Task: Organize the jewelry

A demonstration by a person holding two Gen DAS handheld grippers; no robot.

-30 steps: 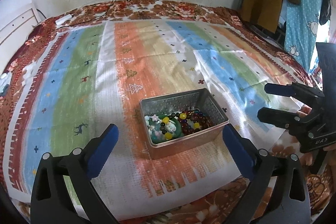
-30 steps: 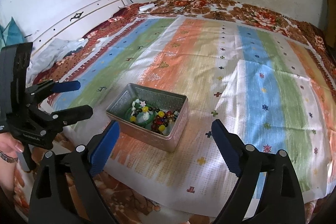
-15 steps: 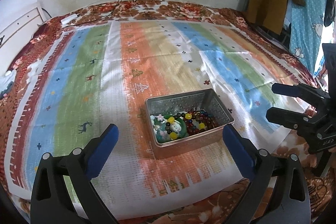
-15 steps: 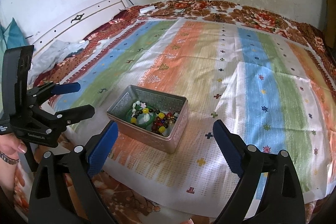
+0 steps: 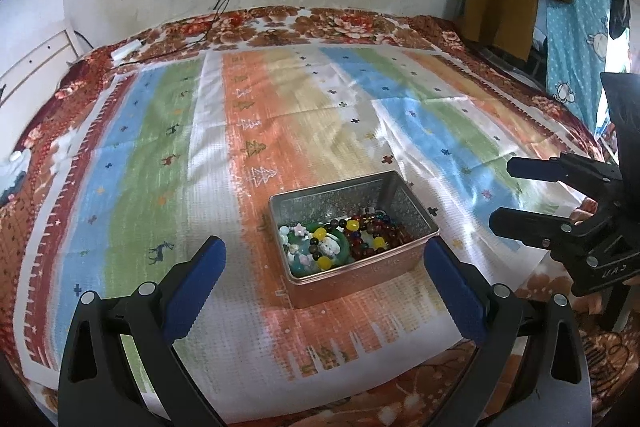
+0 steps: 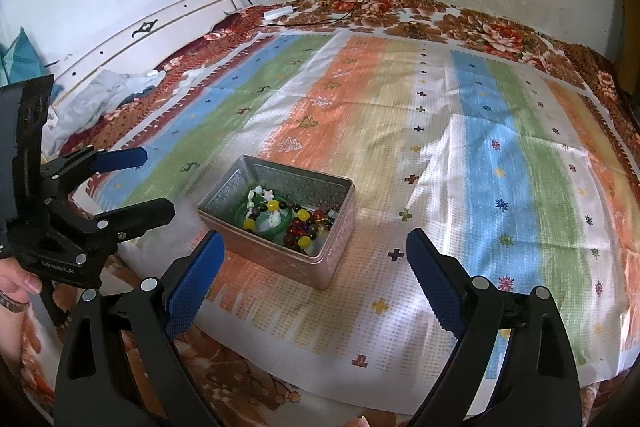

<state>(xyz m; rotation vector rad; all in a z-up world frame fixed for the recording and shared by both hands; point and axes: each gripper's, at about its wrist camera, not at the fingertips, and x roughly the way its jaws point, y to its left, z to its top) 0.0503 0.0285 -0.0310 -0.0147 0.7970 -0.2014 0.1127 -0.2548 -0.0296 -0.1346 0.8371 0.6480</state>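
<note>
Hovering over tin [image 5: 352, 227] on bed | both jaws wide, empty | beaded bracelets [image 5: 372, 233] looked slippery, loose; I judged pinching one strand best

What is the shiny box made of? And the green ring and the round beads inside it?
The box looks like thin metal: silvery, embossed walls that catch the light. The green ring looks like jade or glass, smooth and glossy; I can't tell which. The beads seem to be glass or plastic, shiny and some see-through.
</note>
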